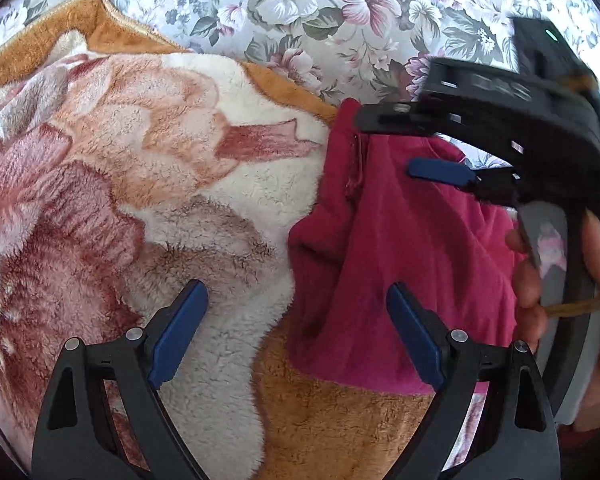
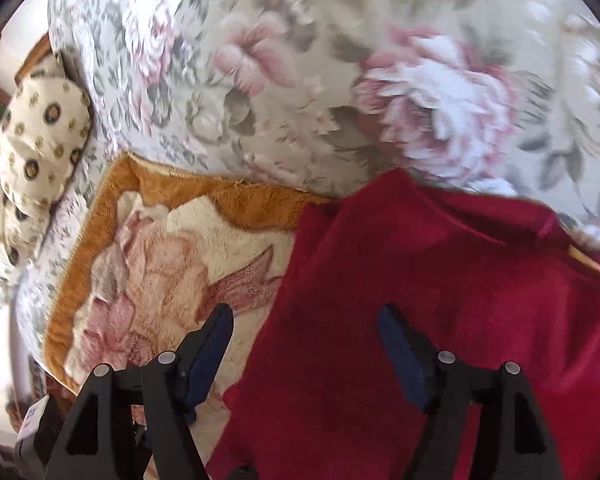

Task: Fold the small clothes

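Lengthwise away from both spread grippers, crumpled red garment [image 1: 412,248] on blanket [image 1: 140,184]

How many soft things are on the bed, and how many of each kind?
Red garment: 1
Plush flowered blanket: 1
Flowered bedsheet: 1
Dotted cream pillows: 2
Total: 5
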`<state>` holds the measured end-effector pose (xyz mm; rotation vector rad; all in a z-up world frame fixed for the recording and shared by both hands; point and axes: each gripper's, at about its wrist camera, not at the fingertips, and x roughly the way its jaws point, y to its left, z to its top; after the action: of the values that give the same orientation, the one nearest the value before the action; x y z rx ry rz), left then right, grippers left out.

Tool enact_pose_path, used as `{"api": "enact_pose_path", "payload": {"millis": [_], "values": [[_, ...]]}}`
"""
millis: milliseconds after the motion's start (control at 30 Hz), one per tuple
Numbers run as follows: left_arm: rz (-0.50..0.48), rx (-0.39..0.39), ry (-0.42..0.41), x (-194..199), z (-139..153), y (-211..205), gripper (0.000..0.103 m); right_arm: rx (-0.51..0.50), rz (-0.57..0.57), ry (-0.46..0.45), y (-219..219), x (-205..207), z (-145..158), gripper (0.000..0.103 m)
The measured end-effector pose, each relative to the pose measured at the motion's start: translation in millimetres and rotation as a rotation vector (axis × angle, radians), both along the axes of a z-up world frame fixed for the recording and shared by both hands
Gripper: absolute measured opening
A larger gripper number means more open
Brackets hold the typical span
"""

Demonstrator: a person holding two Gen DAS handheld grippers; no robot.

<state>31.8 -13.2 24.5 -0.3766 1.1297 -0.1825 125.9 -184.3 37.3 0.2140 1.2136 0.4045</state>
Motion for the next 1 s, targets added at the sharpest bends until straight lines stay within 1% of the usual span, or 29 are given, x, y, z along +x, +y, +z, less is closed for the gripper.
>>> {"api": "enact_pose_path", "payload": {"millis": [133,267,333,367,400,433,467,500,533,567,600,633,733,767,800,833,867,900,967,1000], "values": [[-0.003,0.006,-0.01,1.8,-2.2,-3.1,0.095,-0.106,0.034,0.034,22.7,14.3,-12.8,0.073],[0.0,-0.011,-0.016,1.7,-2.9,-1.6,0.098,-0.213,0.055,0.024,36.1,22.4,-23.8,0.074],[-0.002,-0.008,-0.034,0.8,-2.7,-3.2,0.098,-0.236,0.063,0.011,37.5,23.0,-27.3,0.076],[-0.011,-0.014,-0.045,0.4,-2.7,-4.4,0.098,-0.228,0.067,-0.008,36.2,20.7,-27.7,0.076],[-0.022,-0.025,-0.056,-0.3,-3.1,-6.5,0.097,-0.222,0.068,-0.027,34.6,17.8,-27.5,0.071],[-0.031,-0.043,-0.068,-0.5,-3.2,-8.2,0.094,-0.226,0.071,-0.052,31.7,13.7,-27.2,0.066],[-0.043,-0.082,-0.083,-1.1,-2.4,-9.3,0.069,-0.243,0.075,-0.078,28.5,9.1,-26.2,0.055],[-0.065,-0.149,-0.081,-0.7,-2.4,-10.0,0.037,-0.206,0.08,-0.102,21.5,3.5,-23.1,0.047],[-0.08,-0.196,-0.063,-0.1,-3.3,-12.7,0.034,-0.16,0.07,-0.106,14.4,0.3,-19.5,0.04],[-0.086,-0.205,-0.076,-1.0,0.3,-14.6,0.034,-0.093,0.049,-0.098,3.2,-3.5,-15.2,0.024],[-0.106,-0.213,-0.098,-3.0,5.4,-17.9,0.031,-0.031,0.03,-0.094,-9.0,-7.6,-10.1,0.022],[-0.132,-0.23,-0.119,-6.5,14.7,-22.3,0.028,0.025,0.011,-0.106,-23.0,-13.6,-2.1,0.021],[-0.194,-0.291,-0.183,-19.5,48.6,-35.7,0.027,0.136,-0.036,-0.167,-66.7,-38.2,27.9,0.019],[-0.237,-0.299,-0.209,-24.8,61.4,-46.1,0.02,0.165,-0.05,-0.188,-83.1,-47.1,39.2,0.019],[-0.286,-0.29,-0.231,-31.9,74.2,-60.2,0.018,0.191,-0.067,-0.209,-104.4,-58.3,50.9,0.018],[-0.336,-0.271,-0.246,-39.6,84.9,-77.7,0.018,0.21,-0.077,-0.22,-119.6,-66.9,58.3,0.018],[-0.372,-0.27,-0.252,-45.1,90.8,-91.4,0.018,0.23,-0.093,-0.234,-136.2,-77.6,66.0,0.018],[-0.417,-0.286,-0.251,-50.4,94.8,-109.6,0.018,0.245,-0.116,-0.253,-158.4,-89.8,74.0,0.018],[-0.481,-0.278,-0.249,-56.4,95.8,-141.9,0.018,0.258,-0.154,-0.283,-189.7,-110.8,82.0,0.017],[-0.508,-0.265,-0.242,-58.7,92.9,-160.2,0.018,0.253,-0.194,-0.301,-209.8,-122.1,83.3,0.011]]}}
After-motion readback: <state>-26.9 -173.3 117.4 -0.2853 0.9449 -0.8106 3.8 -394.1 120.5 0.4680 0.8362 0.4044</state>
